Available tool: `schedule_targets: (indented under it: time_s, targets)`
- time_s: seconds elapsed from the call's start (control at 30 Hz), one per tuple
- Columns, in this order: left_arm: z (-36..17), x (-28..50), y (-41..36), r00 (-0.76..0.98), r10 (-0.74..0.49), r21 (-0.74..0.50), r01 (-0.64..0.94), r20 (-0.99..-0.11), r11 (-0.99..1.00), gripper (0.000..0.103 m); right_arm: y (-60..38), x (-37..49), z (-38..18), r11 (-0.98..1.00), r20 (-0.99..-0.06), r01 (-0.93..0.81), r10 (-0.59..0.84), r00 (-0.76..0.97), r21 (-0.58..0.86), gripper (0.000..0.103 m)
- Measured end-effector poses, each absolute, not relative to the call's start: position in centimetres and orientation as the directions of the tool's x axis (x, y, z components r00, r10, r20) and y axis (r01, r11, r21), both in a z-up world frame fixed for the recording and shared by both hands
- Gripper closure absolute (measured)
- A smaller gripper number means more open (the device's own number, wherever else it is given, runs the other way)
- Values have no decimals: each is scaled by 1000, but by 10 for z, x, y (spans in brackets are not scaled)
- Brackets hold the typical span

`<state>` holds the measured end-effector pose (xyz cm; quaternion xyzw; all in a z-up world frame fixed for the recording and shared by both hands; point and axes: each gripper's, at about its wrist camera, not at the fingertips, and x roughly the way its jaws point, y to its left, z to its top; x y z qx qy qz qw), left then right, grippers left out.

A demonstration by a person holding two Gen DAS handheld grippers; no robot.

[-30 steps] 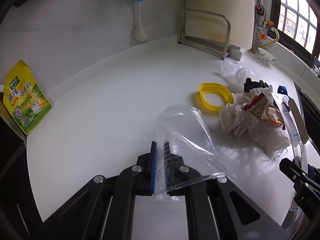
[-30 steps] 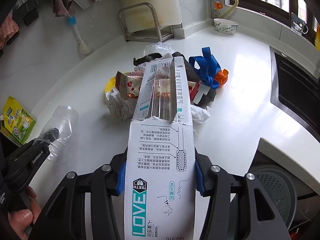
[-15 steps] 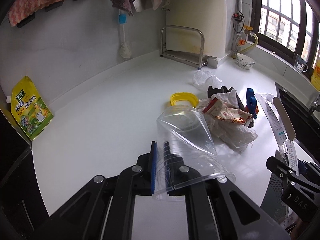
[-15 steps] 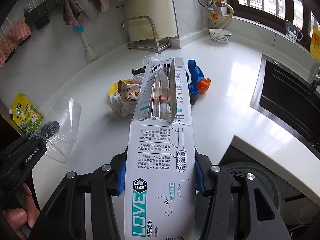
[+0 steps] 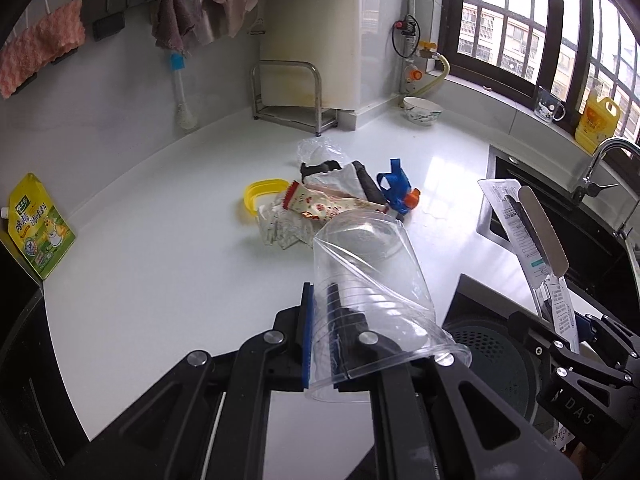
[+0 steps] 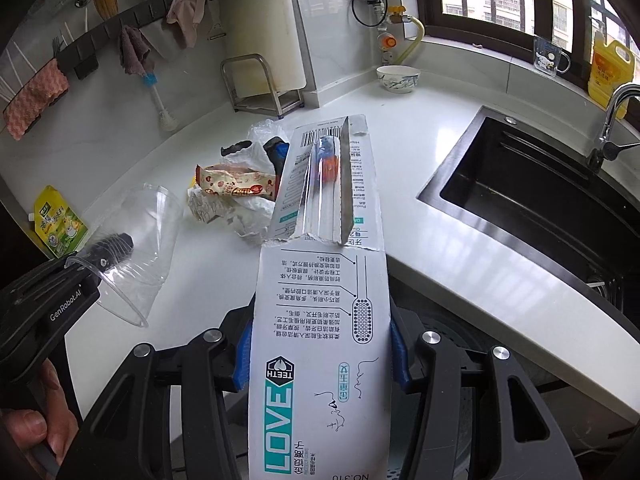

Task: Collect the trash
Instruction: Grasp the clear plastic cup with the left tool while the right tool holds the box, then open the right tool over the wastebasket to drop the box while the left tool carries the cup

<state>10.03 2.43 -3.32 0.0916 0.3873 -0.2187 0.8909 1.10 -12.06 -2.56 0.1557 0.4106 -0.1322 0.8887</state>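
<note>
My left gripper (image 5: 320, 336) is shut on the wall of a clear plastic cup (image 5: 368, 280) and holds it above the counter's front edge; the cup also shows in the right wrist view (image 6: 136, 240). My right gripper (image 6: 320, 356) is shut on a white toothbrush package (image 6: 324, 280), seen edge-on in the left wrist view (image 5: 528, 236). A pile of trash (image 5: 320, 208) lies on the white counter (image 5: 160, 248): a red snack wrapper (image 6: 236, 184), crumpled paper, a yellow ring (image 5: 260, 192), a blue strap (image 5: 394, 184) and a clear bag.
A dark round bin (image 5: 492, 364) sits below the counter edge under both grippers. A black sink (image 6: 540, 176) with a tap is at the right. A yellow-green pouch (image 5: 38, 228) stands at the left edge. A metal rack (image 5: 288, 96) and a bowl (image 5: 422, 110) stand at the back.
Both grippers have pulled back and up from the trash pile with the cup and the package still held. The bin below the counter edge has come into view.
</note>
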Motion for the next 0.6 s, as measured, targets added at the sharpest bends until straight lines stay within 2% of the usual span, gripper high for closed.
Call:
schedule_targets:
  time_s: [0.6]
  targets:
    - [-54,19,-47,566,-288,6,460,-773,888,95,-183,-58,-50,936,-812,300,-28,583,183,53]
